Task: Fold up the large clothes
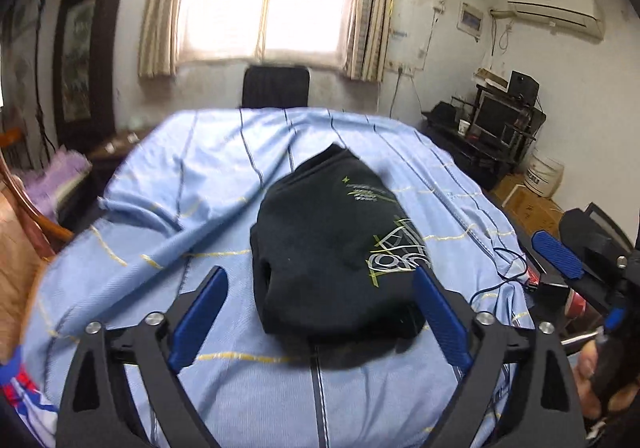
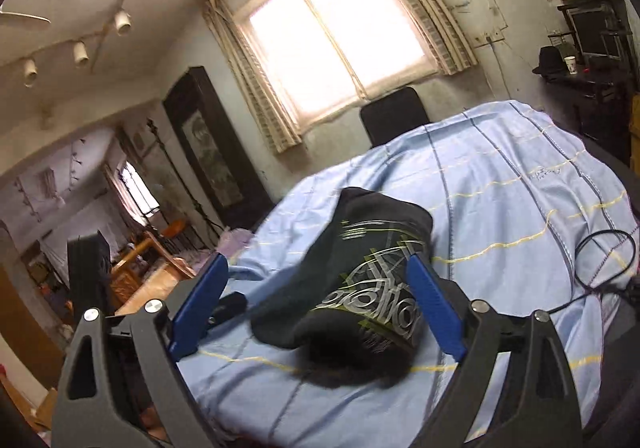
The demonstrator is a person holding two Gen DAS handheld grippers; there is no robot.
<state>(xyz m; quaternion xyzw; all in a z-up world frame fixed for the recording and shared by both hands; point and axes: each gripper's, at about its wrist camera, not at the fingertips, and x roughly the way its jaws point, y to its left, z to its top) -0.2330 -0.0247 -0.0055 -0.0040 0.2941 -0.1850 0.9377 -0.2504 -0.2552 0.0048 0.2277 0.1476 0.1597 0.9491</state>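
A black garment (image 1: 332, 248) with a white and green print lies folded in a compact bundle on a light blue striped sheet (image 1: 168, 216). My left gripper (image 1: 320, 288) is open, with its blue fingers either side of the bundle's near edge, holding nothing. The right gripper (image 1: 556, 254) shows at the right edge of the left wrist view, beside the table. In the right wrist view the garment (image 2: 360, 280) lies between the open fingers of my right gripper (image 2: 316, 284), which holds nothing. The sheet (image 2: 512, 184) stretches beyond it.
A black cable (image 2: 600, 260) lies on the sheet at the right. A black chair (image 1: 276, 86) stands behind the table under the window. A dark shelf unit (image 1: 496, 124) and boxes stand at the right, wooden furniture (image 1: 24, 232) at the left.
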